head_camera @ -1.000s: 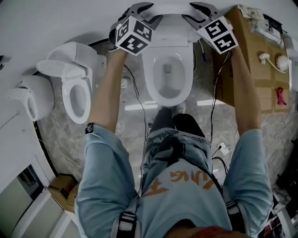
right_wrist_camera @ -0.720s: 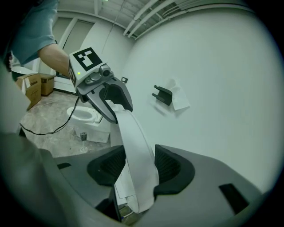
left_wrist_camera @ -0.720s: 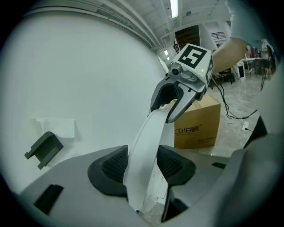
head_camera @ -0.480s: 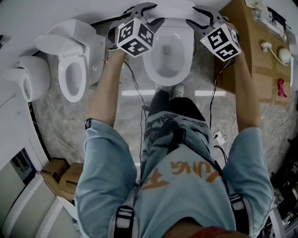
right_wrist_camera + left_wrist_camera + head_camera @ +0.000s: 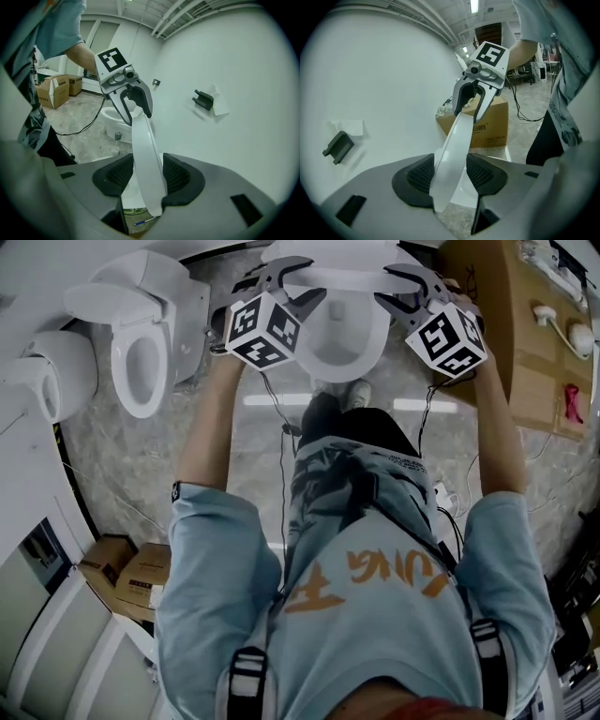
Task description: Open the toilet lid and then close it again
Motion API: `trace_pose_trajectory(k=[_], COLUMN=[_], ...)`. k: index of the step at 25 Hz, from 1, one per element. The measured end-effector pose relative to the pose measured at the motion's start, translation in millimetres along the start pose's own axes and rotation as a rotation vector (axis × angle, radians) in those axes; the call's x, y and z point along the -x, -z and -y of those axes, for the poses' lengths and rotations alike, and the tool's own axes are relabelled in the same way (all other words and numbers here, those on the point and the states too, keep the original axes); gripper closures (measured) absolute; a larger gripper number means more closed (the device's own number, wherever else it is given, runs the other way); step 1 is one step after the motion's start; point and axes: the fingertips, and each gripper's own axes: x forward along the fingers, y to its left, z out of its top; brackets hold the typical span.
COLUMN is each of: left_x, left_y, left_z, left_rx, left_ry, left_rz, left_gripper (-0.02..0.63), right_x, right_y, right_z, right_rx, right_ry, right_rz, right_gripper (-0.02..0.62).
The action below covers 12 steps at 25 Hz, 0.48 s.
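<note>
The white toilet stands at the top middle of the head view. Its lid hangs part-way down over the back of the bowl. My left gripper holds the lid's left edge and my right gripper its right edge. In the left gripper view the lid edge fills the gap of the left gripper, with both pads on it, though the jaws have just been opening slightly. In the right gripper view the lid is pinched between the pads of the right gripper.
Two more white toilets stand to the left. A large cardboard box with small fittings on top sits close on the right. Cables run over the marble floor, and smaller boxes lie at lower left.
Both grippers have come toward me and down with the lid between them. The lid has swung from nearly upright to tilted forward over the rear of the bowl.
</note>
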Motion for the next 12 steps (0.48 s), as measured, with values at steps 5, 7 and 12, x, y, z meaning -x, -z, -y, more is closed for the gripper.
trace_pose_trajectory(k=[5, 7, 12], left_x=[0.9, 1.5, 2.5], left_y=[15.2, 21.5, 41.8], left_z=[35.8, 53.3, 96.1], left_rx=[-0.015, -0.004, 0.115], left_ry=[0.044, 0.07, 0.165], left_rz=[-0.022, -0.031, -0.057], left_gripper=[0.379, 0.376, 0.385], right_x=[2.1, 2.0, -6.2], right_y=[11.8, 17.5, 33.7], right_z=[-35.2, -52.2, -94.5], right_rx=[-0.008, -0.018, -0.123], right_ry=[-0.094, -0.139, -0.277], right_rz=[0.005, 0.007, 0.027], right_gripper=[0.391, 0.393, 0.42])
